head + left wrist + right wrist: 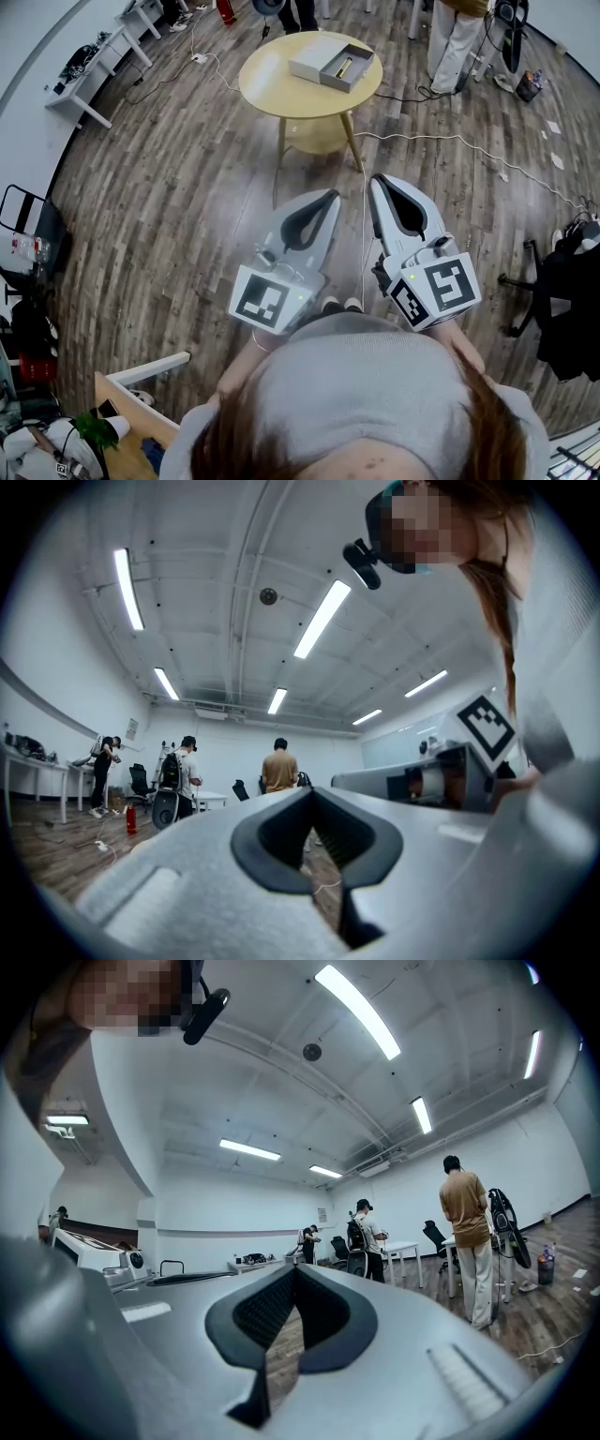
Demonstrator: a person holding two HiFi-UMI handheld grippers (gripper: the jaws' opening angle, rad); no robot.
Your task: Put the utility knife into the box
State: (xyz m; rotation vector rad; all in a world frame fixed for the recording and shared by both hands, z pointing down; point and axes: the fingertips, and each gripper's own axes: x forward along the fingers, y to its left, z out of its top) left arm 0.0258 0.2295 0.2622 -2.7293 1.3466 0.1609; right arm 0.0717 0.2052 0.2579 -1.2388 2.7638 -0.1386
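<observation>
Two grippers held level close to body, well apart from table (272, 89). Left gripper (330, 197) clenched, nothing gripped; right gripper (380, 183) likewise. Box (354, 81) left open on table; knife (344, 67) seemingly laid inside. Task judged done, tools parked.

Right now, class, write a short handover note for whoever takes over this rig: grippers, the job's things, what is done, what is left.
Left gripper: shut, empty, held short of the table.
Right gripper: shut, empty, beside the left one.
Box: open, on the round table ahead of both grippers.
Utility knife: a small yellowish thing in the box seems to be it.
Done: knife appears to be in the box.
Left: confirm from closer.
</observation>
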